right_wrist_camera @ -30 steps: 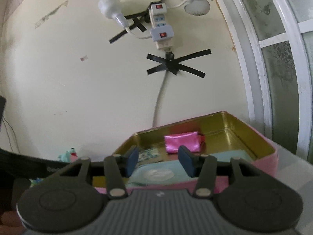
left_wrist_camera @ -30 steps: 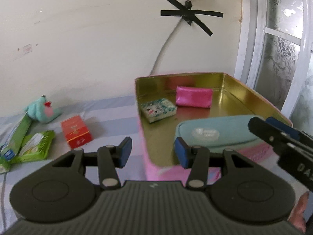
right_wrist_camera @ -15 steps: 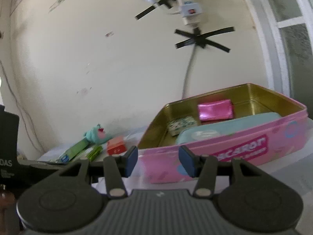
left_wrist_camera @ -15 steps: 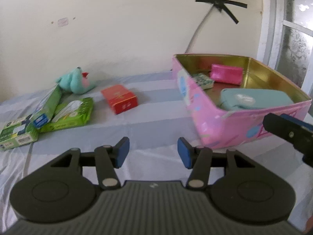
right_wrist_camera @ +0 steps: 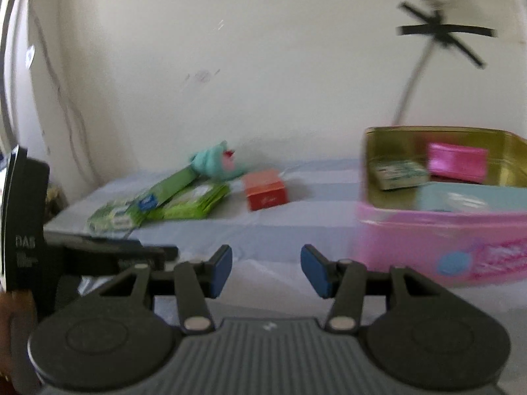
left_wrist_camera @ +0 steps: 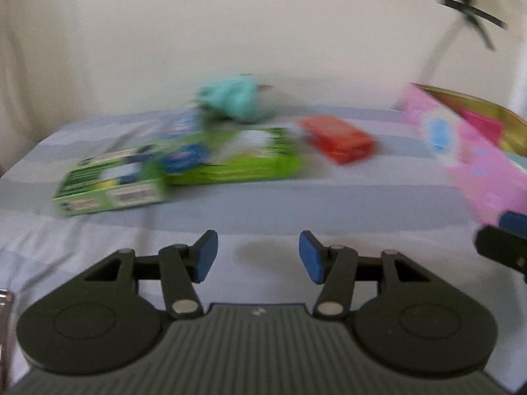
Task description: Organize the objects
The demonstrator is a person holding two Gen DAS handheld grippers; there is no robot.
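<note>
Left gripper (left_wrist_camera: 258, 261): blue pads apart at a moderate gap, nothing between them; the jaws have just been opening. It hangs over bare striped blue-grey bedsheet (left_wrist_camera: 263, 204). Right gripper (right_wrist_camera: 266, 270): pads apart at a similar gap, empty, over the same sheet beside the pink tin.

Nearest loose item: long green cardboard carton (left_wrist_camera: 108, 184). Long axis runs from its near printed end away toward the wall, slanting right. Judged light and stiff; take across the narrow width near mid-length.

Just beside it, partly under it: flat green soft plastic wipes pack (left_wrist_camera: 237, 159), long axis roughly left-right. Judged soft, slick film; pinch may slide, so grip across the short side, deep.

Right of that: small red cardboard box (left_wrist_camera: 339, 141), lying flat, long axis slanting from far left to near right. Judged light, rigid, crushable; grip across the short faces.

Farthest, by the wall: teal plush toy (left_wrist_camera: 234, 100), pink patch turned right. Soft, compressible; any bulky part serves.

Open pink rectangular tin with gold interior (right_wrist_camera: 411, 247) stands to the right, well apart from the loose items, already holding a few things.
</note>
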